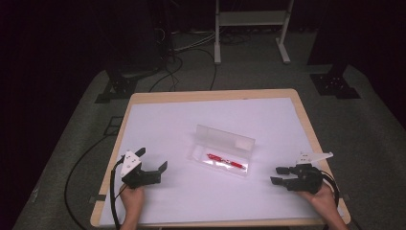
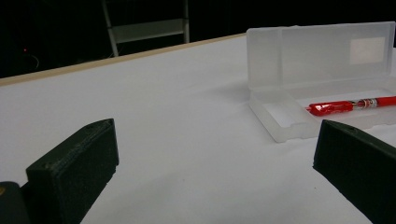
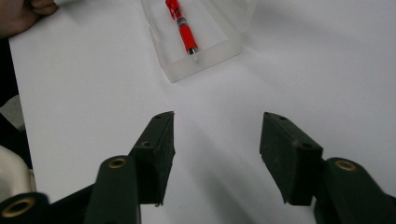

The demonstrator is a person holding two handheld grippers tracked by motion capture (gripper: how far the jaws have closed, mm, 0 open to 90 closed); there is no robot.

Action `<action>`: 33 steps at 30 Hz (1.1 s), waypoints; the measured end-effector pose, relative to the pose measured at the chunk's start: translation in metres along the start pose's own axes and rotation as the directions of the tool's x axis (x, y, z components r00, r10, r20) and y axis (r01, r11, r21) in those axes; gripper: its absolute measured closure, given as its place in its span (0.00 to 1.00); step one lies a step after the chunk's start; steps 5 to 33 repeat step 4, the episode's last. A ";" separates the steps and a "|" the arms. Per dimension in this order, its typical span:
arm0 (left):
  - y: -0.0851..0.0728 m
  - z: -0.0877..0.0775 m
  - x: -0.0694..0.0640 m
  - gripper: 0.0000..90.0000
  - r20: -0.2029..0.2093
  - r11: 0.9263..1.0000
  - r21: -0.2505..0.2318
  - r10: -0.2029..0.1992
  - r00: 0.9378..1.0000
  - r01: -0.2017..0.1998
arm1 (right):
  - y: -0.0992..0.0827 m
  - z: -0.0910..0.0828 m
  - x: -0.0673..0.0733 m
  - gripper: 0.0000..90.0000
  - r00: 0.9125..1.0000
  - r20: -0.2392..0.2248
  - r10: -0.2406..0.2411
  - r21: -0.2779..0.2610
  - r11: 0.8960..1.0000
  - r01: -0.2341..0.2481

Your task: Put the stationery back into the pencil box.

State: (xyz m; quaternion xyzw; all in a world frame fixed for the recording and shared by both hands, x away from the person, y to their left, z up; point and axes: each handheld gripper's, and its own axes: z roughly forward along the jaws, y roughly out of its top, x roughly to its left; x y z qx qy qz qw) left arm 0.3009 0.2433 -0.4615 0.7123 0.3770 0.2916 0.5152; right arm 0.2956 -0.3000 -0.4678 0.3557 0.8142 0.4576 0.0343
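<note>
1. A clear, frosted plastic pencil case [image 1: 221,159] is lying in the middle of the white-covered wooden table [image 1: 191,206], its lid [image 1: 225,137] standing open and upright along the far edge.
2. A red pen with a clear tip section [image 1: 226,161] is resting flat inside the case's shallow tray, running along its length.
3. The left gripper [image 1: 152,163] is sitting low over the table to the left of the case, well apart from it, with its black jaws spread wide and nothing between them.
4. In the left gripper view, the case [image 2: 327,84] is showing beyond the right-hand jaw, the pen [image 2: 350,105] lying in the tray below the raised lid.
5. The right gripper [image 1: 279,175] is hovering to the right of the case, pointing toward it, with its jaws parted and gripping nothing.
6. In the right gripper view, the case [image 3: 196,42] is lying ahead of the gripper [image 3: 217,140], the pen [image 3: 183,28] pointing its tip toward the near end wall.
</note>
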 end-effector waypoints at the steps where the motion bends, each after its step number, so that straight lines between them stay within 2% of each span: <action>1: 0.000 0.000 0.000 0.00 0.000 1.000 0.000 0.000 1.000 0.000 | -0.001 -0.001 0.000 0.46 1.000 -0.004 0.005 -0.010 1.000 -0.005; 4: 0.000 0.000 0.000 0.00 0.001 1.000 -0.003 -0.006 1.000 0.006 | -0.005 -0.003 0.001 0.44 1.000 -0.008 0.016 -0.030 0.999 -0.016; 33: 0.000 0.000 0.000 0.00 0.001 1.000 -0.003 -0.006 1.000 0.006 | -0.005 -0.003 0.001 0.44 1.000 -0.008 0.016 -0.030 0.999 -0.016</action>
